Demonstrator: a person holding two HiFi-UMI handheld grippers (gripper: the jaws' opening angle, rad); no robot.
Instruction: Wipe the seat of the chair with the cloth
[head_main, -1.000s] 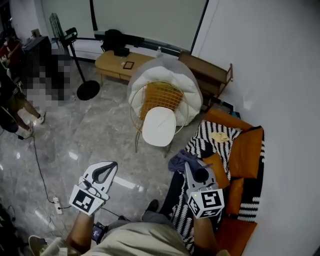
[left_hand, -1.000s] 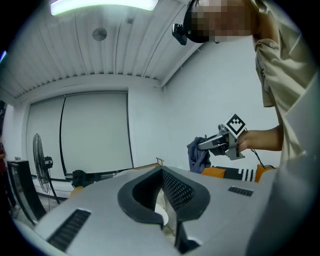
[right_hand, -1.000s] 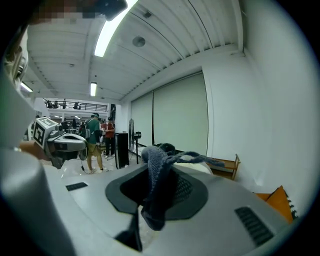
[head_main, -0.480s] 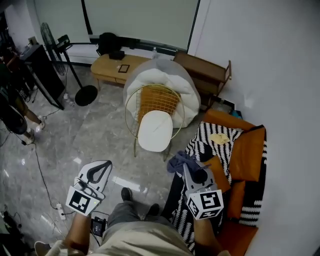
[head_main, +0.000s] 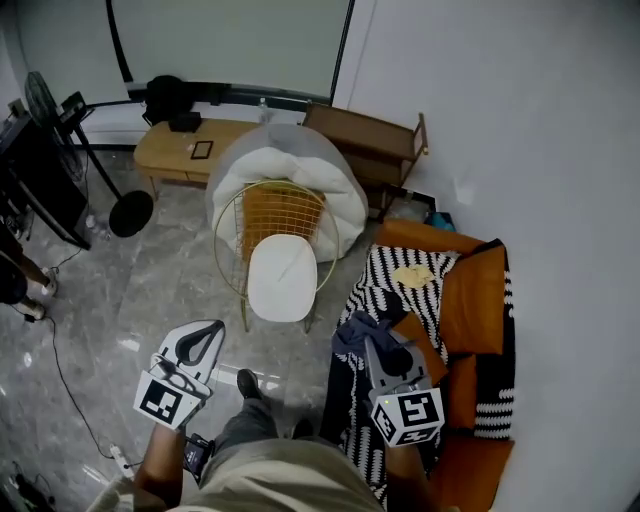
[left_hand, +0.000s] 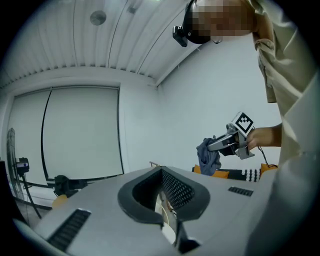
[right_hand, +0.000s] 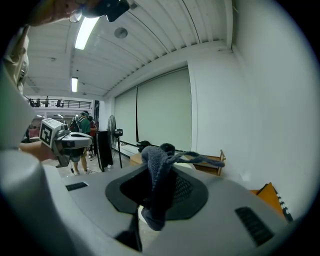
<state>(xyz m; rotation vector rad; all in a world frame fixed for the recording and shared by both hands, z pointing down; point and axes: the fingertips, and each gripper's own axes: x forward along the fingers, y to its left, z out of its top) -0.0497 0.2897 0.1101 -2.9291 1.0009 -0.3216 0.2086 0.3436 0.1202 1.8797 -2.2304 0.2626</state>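
The chair has a gold wire back (head_main: 275, 210) and a white seat (head_main: 280, 282); it stands on the marble floor ahead of me. My right gripper (head_main: 374, 338) is shut on a blue-grey cloth (head_main: 360, 328), which hangs from its tips to the right of the chair and short of it. In the right gripper view the cloth (right_hand: 157, 185) drapes over the jaws. My left gripper (head_main: 208, 335) is shut on nothing, near the chair's front left and short of it. The left gripper view shows the right gripper (left_hand: 220, 144) and the cloth (left_hand: 207, 156).
An orange sofa (head_main: 475, 300) with a black-and-white striped blanket (head_main: 390, 275) runs along the right wall. A white cushion in plastic (head_main: 290, 170) sits behind the chair, with a wooden bench (head_main: 170, 150) and wooden rack (head_main: 375, 145) beyond. A fan stand (head_main: 128, 212) stands left. My shoe (head_main: 248, 383) is below.
The person has stepped forward and the view has swung right, so the chair sits lower and further left. Both grippers keep their pose; the cloth stays held.
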